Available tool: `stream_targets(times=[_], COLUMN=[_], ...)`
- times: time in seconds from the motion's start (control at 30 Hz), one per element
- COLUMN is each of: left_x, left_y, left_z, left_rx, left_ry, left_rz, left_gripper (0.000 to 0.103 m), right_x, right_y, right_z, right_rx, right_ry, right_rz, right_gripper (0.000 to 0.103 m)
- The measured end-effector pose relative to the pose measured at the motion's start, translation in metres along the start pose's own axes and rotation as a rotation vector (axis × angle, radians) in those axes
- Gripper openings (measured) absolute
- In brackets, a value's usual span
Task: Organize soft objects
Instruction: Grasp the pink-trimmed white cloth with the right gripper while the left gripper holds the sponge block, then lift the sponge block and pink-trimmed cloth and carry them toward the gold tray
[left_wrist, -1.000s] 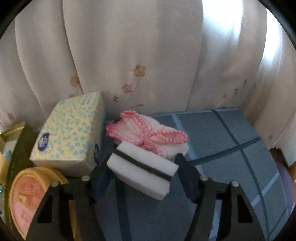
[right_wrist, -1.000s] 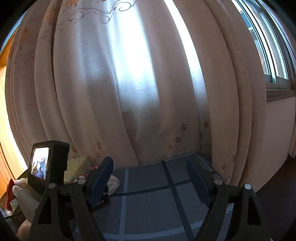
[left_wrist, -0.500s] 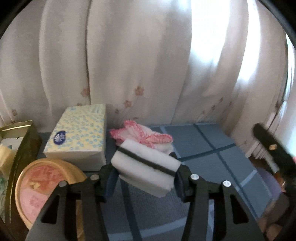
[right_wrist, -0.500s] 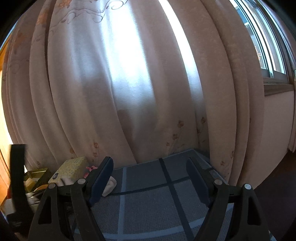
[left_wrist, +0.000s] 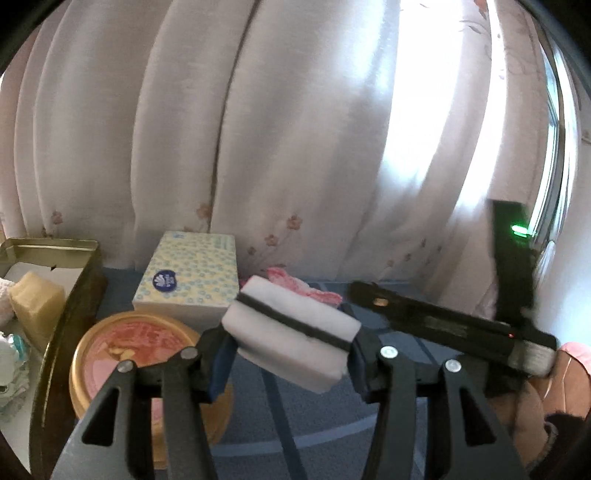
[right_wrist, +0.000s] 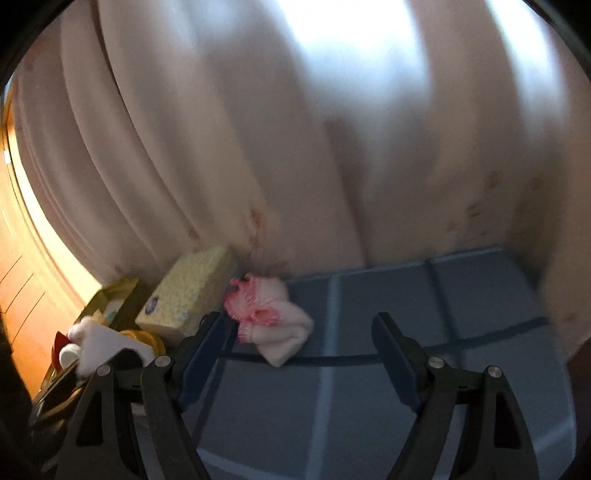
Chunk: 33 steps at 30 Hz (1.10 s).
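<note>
My left gripper (left_wrist: 290, 354) is shut on a white sponge (left_wrist: 291, 338) with a dark stripe, held above the blue checked table cover (left_wrist: 317, 417). Behind it lies a white cloth with pink frilled edging (left_wrist: 303, 286), mostly hidden by the sponge. The same cloth (right_wrist: 269, 321) shows fully in the right wrist view, just beyond and left of centre of my right gripper (right_wrist: 303, 347), which stands open and empty above the cover (right_wrist: 369, 406). The right gripper's black body (left_wrist: 443, 325) reaches in from the right in the left wrist view.
A yellow dotted tissue box (left_wrist: 190, 273) stands at the back left by the curtain (left_wrist: 258, 129). A round gold-rimmed tin (left_wrist: 125, 354) lies in front of it. A gold tray (left_wrist: 51, 266) at far left holds a yellow sponge (left_wrist: 35, 302) and other soft items.
My left gripper has pulled back and up with the sponge, so the tray and tin show more. The right gripper has swung left toward the pink-edged cloth and now appears in the left view.
</note>
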<state>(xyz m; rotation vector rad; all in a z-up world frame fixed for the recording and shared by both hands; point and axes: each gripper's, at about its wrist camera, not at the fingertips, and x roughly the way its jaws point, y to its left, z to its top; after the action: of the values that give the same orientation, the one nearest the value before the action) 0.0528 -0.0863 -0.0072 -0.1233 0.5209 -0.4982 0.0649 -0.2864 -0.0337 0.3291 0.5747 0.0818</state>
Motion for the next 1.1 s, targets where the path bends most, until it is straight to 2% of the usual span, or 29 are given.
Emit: stream_targets(times=[0.07, 0.17, 0.23, 0.33, 0.37, 0.4, 0.43, 0.6, 0.7, 0.97, 1.1], left_x=[0.003, 0.006, 0.008, 0.008, 0.007, 0.006, 0.006, 0.003, 0.001, -0.005, -0.011], left_y=[0.0, 0.001, 0.007, 0.008, 0.008, 0.008, 0.007, 0.004, 0.001, -0.016, -0.019], left_z=[-0.001, -0.001, -0.001, 0.0, 0.0, 0.001, 0.001, 0.0, -0.001, -0.003, -0.004], left_rx=[0.005, 0.013, -0.031, -0.03, -0.03, -0.03, -0.025, 0.005, 0.021, 0.116, 0.146], left_ry=[0.002, 0.005, 0.025, 0.016, 0.011, 0.006, 0.003, -0.019, -0.032, -0.094, -0.12], left_rz=[0.013, 0.079, 0.041, 0.065, 0.065, 0.064, 0.065, 0.088, 0.094, 0.135, 0.165], left_gripper=[0.052, 0.052, 0.052, 0.052, 0.052, 0.052, 0.052, 0.052, 0.052, 0.052, 0.052], right_x=[0.02, 0.042, 0.057, 0.071, 0.074, 0.079, 0.081, 0.079, 0.059, -0.022, -0.05], right_y=[0.005, 0.013, 0.019, 0.022, 0.023, 0.024, 0.024, 0.022, 0.016, 0.011, 0.014], right_z=[0.008, 0.016, 0.019, 0.015, 0.013, 0.011, 0.01, 0.006, 0.002, -0.024, -0.035], right_rx=[-0.012, -0.044, -0.08, -0.124, -0.134, -0.143, -0.142, -0.132, -0.108, -0.02, 0.01], right_ry=[0.044, 0.077, 0.1, 0.141, 0.154, 0.175, 0.192, 0.207, 0.143, -0.121, -0.195], right_rz=[0.019, 0.052, 0.016, 0.015, 0.012, -0.002, 0.001, 0.029, 0.0, -0.177, -0.214], right_gripper=[0.083, 0.083, 0.082, 0.082, 0.08, 0.072, 0.051, 0.037, 0.036, 0.036, 0.036])
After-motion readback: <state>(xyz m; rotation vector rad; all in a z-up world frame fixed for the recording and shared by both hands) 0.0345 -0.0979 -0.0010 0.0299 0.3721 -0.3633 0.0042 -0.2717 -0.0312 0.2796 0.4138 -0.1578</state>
